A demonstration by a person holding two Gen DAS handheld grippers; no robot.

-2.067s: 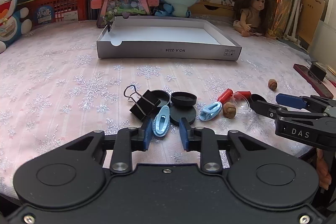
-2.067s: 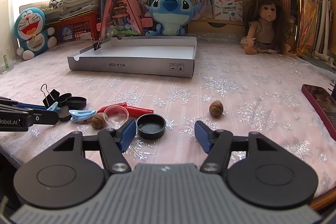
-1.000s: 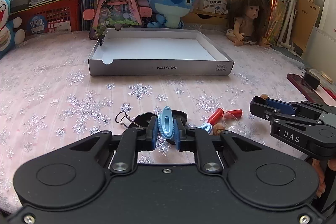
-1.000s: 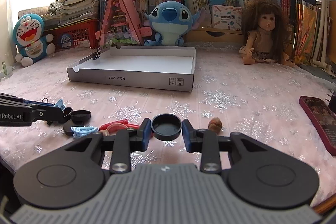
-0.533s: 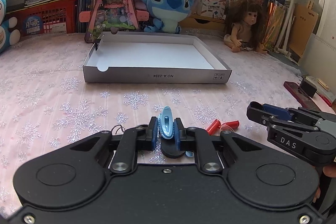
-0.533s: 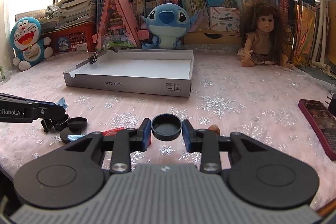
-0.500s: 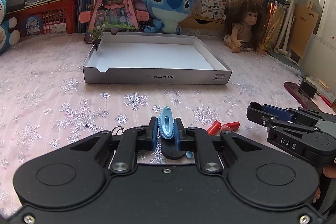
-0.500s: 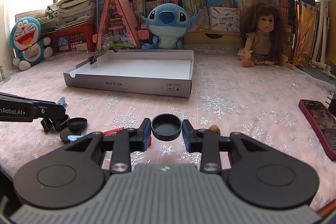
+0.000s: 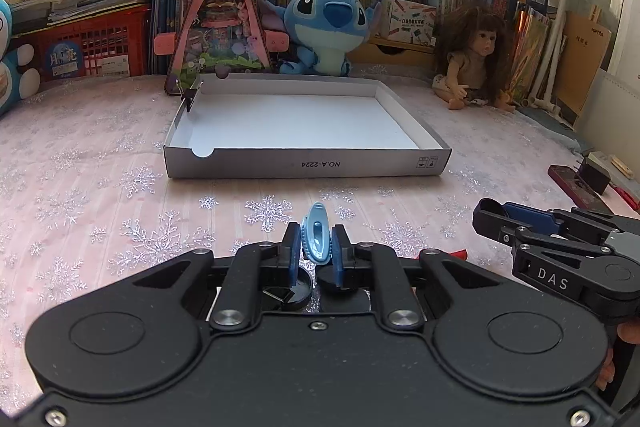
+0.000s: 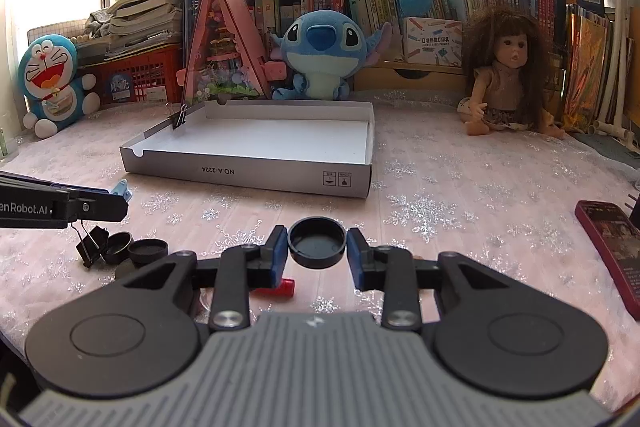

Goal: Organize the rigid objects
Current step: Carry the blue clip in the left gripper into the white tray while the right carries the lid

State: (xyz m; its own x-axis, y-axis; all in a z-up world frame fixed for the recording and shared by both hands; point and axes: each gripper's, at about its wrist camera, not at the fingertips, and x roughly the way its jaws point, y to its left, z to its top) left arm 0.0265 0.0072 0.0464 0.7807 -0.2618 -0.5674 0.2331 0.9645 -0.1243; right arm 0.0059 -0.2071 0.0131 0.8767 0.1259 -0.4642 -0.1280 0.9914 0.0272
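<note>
The left tongs [image 9: 316, 253] are clamping a light blue clip [image 9: 316, 238] upright between their nearly closed blue pads, lifted above the desk [image 9: 100, 195]. The right tongs [image 10: 317, 251] are pinching a round black cap [image 10: 317, 237] by its rim, open side up, with their pads part-way apart and pressing on either side of it. Ahead of both tongs the shallow white cardboard box [image 9: 308, 165] is lying on the snowflake-patterned pink cloth, with a small black binder clip [image 10: 179, 118] gripping its far left wall. Below and to the left of the right tongs, a larger black binder clip [image 10: 91, 241] and two more black caps [image 10: 136, 249] are resting close together on the cloth; a red piece [image 10: 280, 287] is showing just under the right tongs' left finger. Beyond the box, a blue plush toy [image 10: 322, 51] and a doll [image 10: 504, 71] are sitting before a row of books. A dark red phone [image 10: 612, 247] is lying to the right of the right tongs.
</note>
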